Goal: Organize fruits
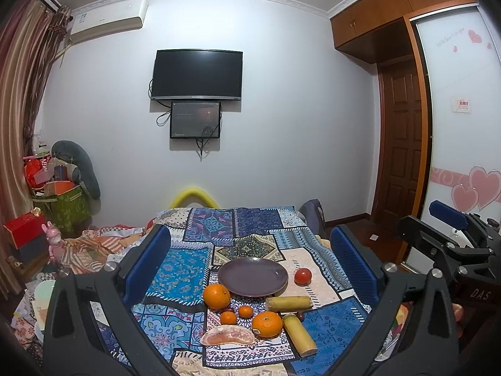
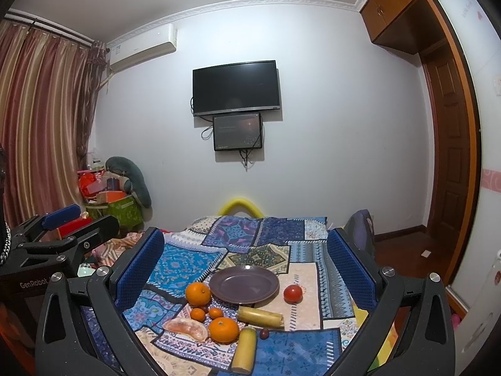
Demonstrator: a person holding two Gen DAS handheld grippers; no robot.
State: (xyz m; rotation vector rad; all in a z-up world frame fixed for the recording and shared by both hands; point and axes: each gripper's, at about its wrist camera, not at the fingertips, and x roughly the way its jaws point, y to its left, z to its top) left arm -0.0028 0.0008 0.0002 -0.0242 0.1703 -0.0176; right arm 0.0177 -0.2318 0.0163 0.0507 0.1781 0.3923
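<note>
Both tools hang above the near edge of the bed, left tool (image 1: 250,266) and right tool (image 2: 245,269) each spread wide and empty. Ahead, fruit clusters just nearer than the empty purple plate (image 1: 253,276): large orange (image 1: 216,295) at its left rim, tomato (image 1: 302,276) to its right.

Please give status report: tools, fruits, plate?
Left tool and right tool open, holding nothing. Round purple plate bare; fruits beside it. Nothing blocking.
</note>
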